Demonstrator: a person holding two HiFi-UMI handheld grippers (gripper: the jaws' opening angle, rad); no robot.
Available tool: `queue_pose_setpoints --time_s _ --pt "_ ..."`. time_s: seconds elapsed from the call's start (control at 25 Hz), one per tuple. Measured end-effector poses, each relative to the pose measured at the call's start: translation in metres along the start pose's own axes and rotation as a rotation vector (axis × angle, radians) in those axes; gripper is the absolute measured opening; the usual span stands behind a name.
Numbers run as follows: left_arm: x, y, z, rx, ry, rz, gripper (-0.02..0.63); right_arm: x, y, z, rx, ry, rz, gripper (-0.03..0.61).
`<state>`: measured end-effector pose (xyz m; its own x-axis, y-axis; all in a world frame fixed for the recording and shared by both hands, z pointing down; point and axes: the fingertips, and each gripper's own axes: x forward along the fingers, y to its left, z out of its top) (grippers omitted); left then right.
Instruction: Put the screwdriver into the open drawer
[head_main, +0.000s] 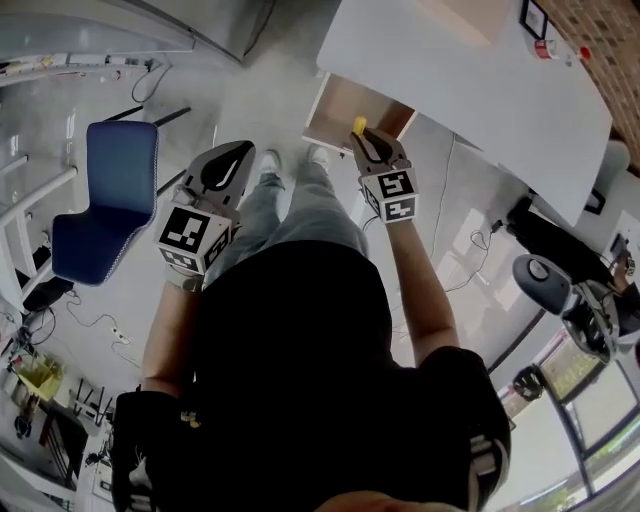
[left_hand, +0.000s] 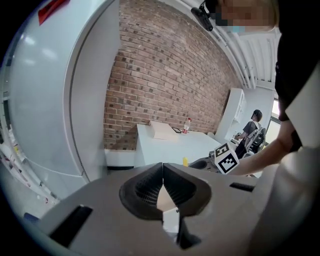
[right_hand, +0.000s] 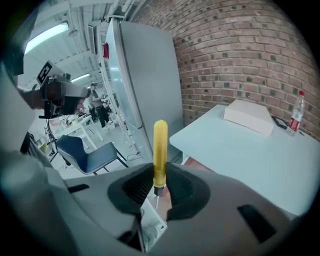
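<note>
While the screwdriver (right_hand: 160, 150) is clamped by its yellow handle in the right gripper (right_hand: 159, 189), near the front edge of the open drawer (head_main: 338, 108), the left gripper (left_hand: 163, 187) is seen shut and empty. If released early, the tool could be dropped outside.

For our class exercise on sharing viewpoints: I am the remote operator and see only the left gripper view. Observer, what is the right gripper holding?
Observer: The right gripper is shut on a yellow-handled screwdriver, whose handle points away from it.
Operator: Where is the open drawer?
Observer: The head view shows the open drawer sticking out from under the white table, with the right gripper at its near edge.
Operator: What is beside the left gripper, on the side away from the drawer?
Observer: A blue chair, standing on the floor.
</note>
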<state>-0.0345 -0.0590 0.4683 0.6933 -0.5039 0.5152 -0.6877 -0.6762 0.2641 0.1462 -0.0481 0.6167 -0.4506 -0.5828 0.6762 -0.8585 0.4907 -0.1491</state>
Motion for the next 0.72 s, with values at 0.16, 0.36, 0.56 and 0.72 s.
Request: queue_pose_setpoints --time_s 0.16,0.36,0.56,0.72 --pt "0.003 0.0 -0.015 -0.029 0.02 0.051 0.005 0.032 -0.004 -0.025 -0.037 0.055 0.066 0.083" --pt "0.001 0.005 -0.041 -0.085 0.051 0.114 0.005 0.071 -0.007 -0.06 -0.071 0.124 0.123 0.083" --pt "0.002 0.012 -0.069 -0.116 0.084 0.155 0.005 0.107 -0.009 -0.096 -0.108 0.199 0.168 0.083" --pt "0.004 0.008 -0.082 -0.133 0.103 0.188 0.005 0.123 -0.011 -0.123 -0.136 0.248 0.21 0.083"
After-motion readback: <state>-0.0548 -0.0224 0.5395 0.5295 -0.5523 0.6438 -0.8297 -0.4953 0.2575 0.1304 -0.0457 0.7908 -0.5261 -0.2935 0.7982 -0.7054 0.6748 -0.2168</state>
